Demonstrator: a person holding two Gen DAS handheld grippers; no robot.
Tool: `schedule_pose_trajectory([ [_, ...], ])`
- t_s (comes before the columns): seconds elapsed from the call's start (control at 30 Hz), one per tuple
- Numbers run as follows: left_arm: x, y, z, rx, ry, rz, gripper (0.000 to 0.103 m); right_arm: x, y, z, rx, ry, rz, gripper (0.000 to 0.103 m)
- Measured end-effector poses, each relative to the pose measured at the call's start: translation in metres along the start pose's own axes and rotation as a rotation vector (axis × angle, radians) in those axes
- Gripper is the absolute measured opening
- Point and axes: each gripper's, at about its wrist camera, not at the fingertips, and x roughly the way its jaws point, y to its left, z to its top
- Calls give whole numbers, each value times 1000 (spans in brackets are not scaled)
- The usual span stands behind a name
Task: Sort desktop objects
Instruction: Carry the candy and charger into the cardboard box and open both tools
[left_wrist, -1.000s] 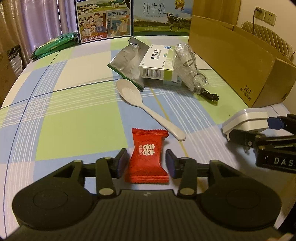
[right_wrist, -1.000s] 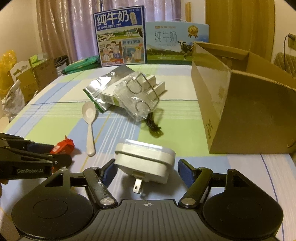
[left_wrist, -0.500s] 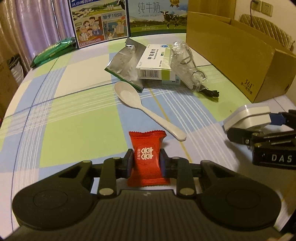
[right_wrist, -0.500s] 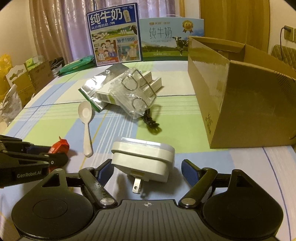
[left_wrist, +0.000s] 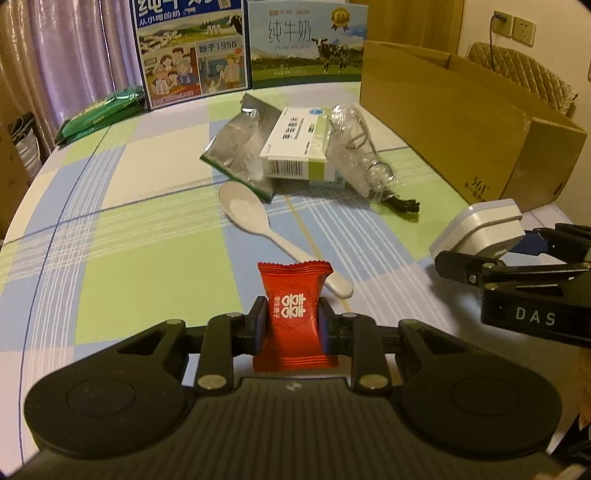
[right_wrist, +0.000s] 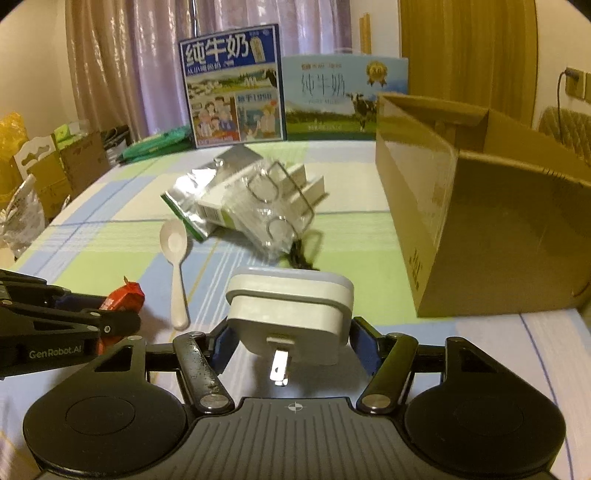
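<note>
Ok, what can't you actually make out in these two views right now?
- Inside of the cardboard box: both views, hidden by its near wall.
- Black item behind the clear bag: mostly covered, too small to identify.
- Medicine box text: too small in the left view, blurred in the right.
- Charger prongs: right view shows one; left view hides them behind the right claw.

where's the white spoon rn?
White spoon lies on the table, centre of the left wrist view, bowl beside the foil pouch, handle end just behind the red candy.
</note>
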Motion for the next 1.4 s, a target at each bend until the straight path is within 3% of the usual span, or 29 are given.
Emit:
schedule_pose_trajectory([
  [0.37,-28,-21,30,17,-75,-38,23,-46,-11,36,-13,-123,-15,62],
  [0.67,-48,-81,88,114,-159,-113,23,-87,-94,94,-1,-210,-140,62],
  [0.83,-48,-125,128,158,-202,-175,23,-88,-141,116,18,-200,-173,62],
  [1.03,-28,-164,163,181,-199,-235,23,-74,-175,124,45,-164,-165,62],
  [1.4,14,-194,182,201,-159,-250,23,-48,-213,126,110,-129,-148,62],
])
